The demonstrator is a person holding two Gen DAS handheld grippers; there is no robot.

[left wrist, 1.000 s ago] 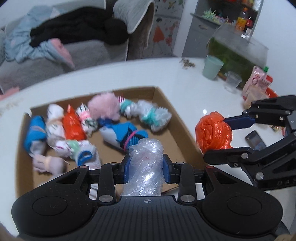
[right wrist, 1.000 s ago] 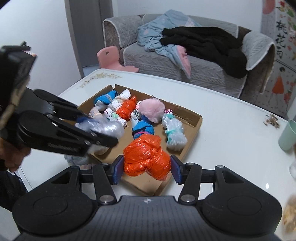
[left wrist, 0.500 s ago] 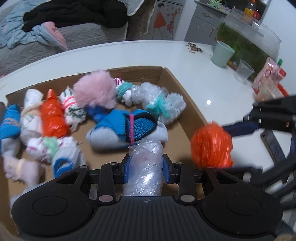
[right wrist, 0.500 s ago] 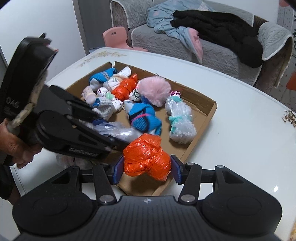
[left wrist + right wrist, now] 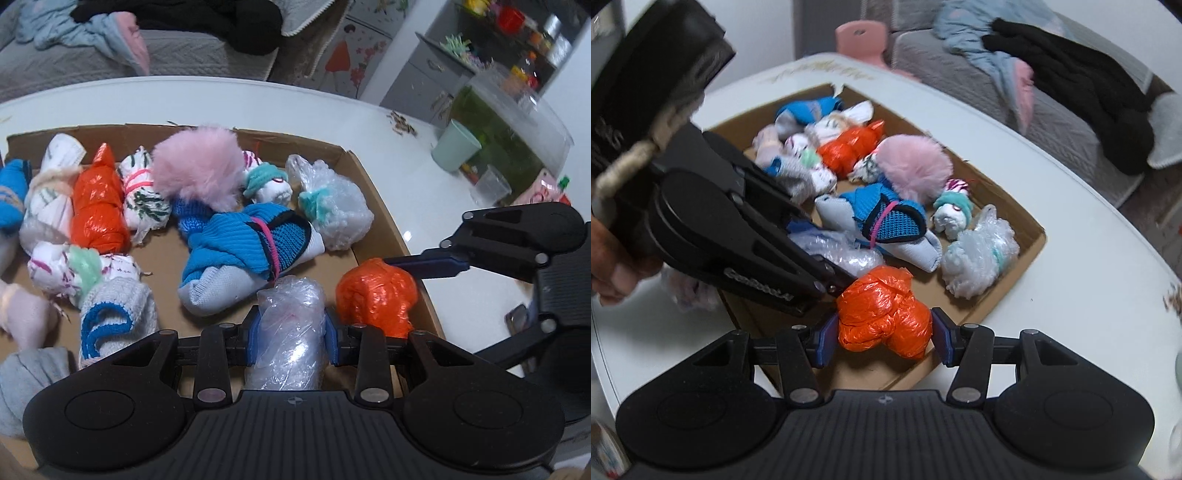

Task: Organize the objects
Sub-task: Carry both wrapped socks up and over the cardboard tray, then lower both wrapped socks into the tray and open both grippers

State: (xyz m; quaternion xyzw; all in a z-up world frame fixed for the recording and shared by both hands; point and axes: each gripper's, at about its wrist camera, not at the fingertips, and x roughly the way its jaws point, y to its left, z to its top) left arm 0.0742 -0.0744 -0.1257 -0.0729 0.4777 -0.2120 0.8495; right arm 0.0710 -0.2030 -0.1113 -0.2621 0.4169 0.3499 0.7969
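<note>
A shallow cardboard box (image 5: 384,218) on a white table holds several bundles: rolled socks, a pink fluffy ball (image 5: 197,168), an orange bag bundle (image 5: 96,206) and a clear bag bundle (image 5: 336,210). My left gripper (image 5: 291,330) is shut on a clear plastic bag bundle (image 5: 290,332) over the box's near right part. My right gripper (image 5: 882,338) is shut on an orange plastic bag bundle (image 5: 884,317), held over the box's near corner (image 5: 1032,236), right beside the left gripper. That orange bundle also shows in the left wrist view (image 5: 376,295).
On the table right of the box stand a green cup (image 5: 456,149), a clear cup (image 5: 491,188), a fish tank (image 5: 513,122) and a phone (image 5: 519,319). A sofa with clothes (image 5: 1067,62) is behind the table.
Both grippers have moved forward and down over the box with their bundles. The orange bundle has come from outside the box's right edge to over its near corner.
</note>
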